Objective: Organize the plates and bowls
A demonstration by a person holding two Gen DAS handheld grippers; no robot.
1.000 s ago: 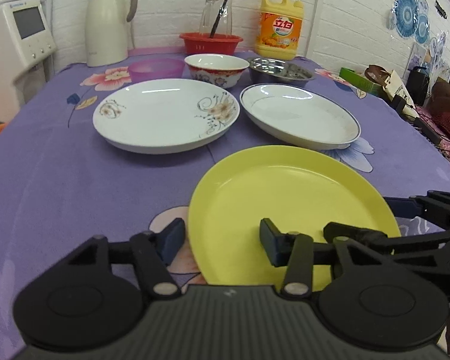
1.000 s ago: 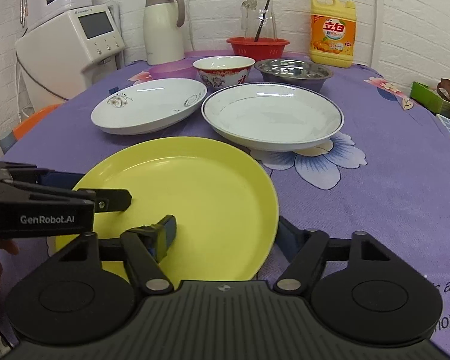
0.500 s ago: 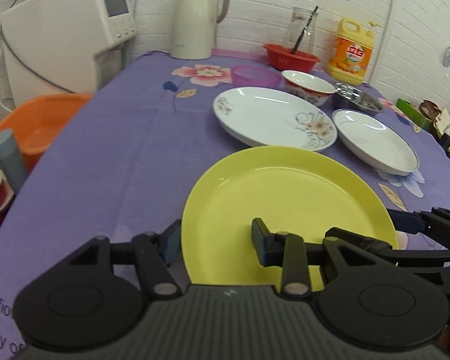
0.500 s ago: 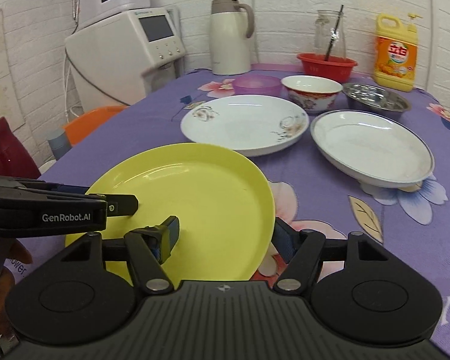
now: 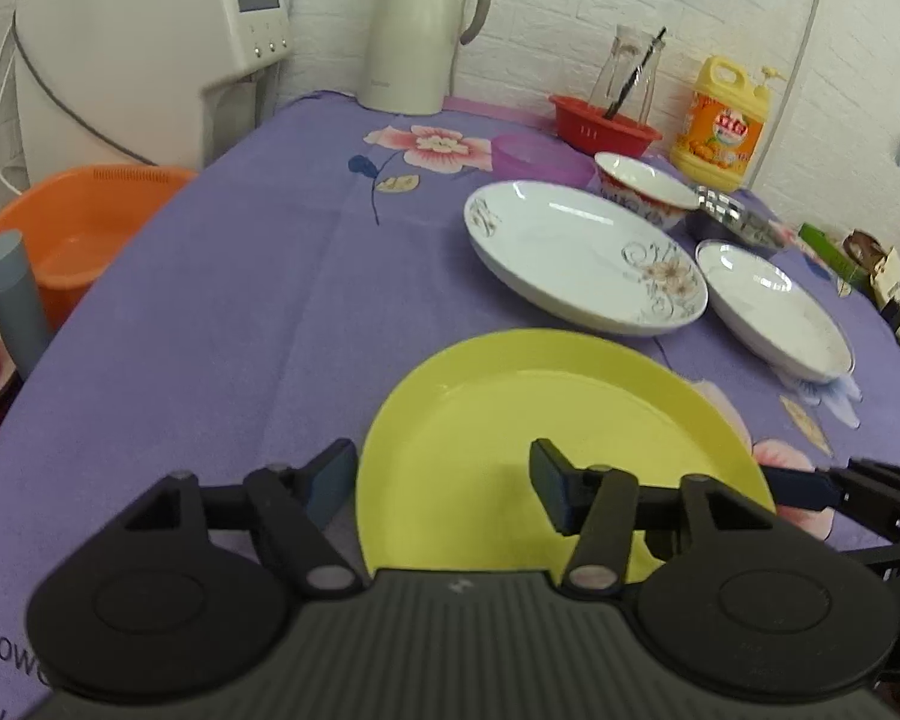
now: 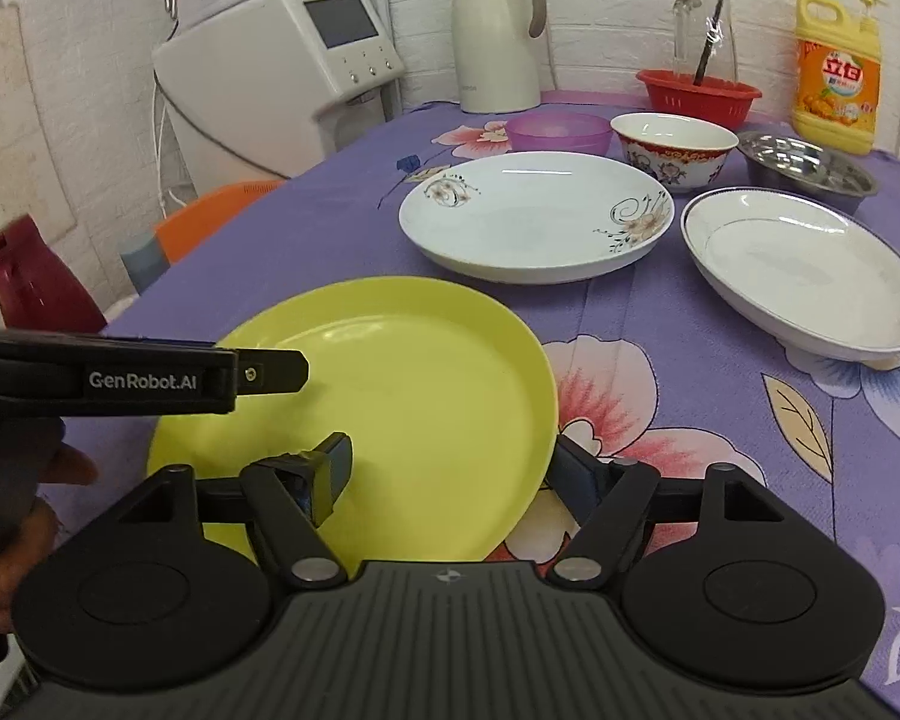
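The yellow plate (image 5: 546, 456) now lies on the purple cloth (image 5: 222, 324) left of the white plates; our left gripper (image 5: 444, 480) has just loosened (jaws apart, rim between), the right gripper (image 6: 450, 468) straddles its edge, its hold unclear.

Plates: 3, ie 1 yellow plate (image 6: 390, 384), then beyond it 1 floral white plate (image 6: 534, 216) and 1 blue-rimmed white plate (image 6: 810, 270). Bowls: 3 behind the floral plate, ie 1 purple bowl (image 6: 558, 131), 1 red-patterned bowl (image 6: 673, 147), 1 steel bowl (image 6: 810, 168). Also 1 red basket (image 6: 696, 96), 1 glass jar (image 6: 703, 30), 1 thermos jug (image 6: 495, 36), 1 detergent bottle (image 6: 834, 78).
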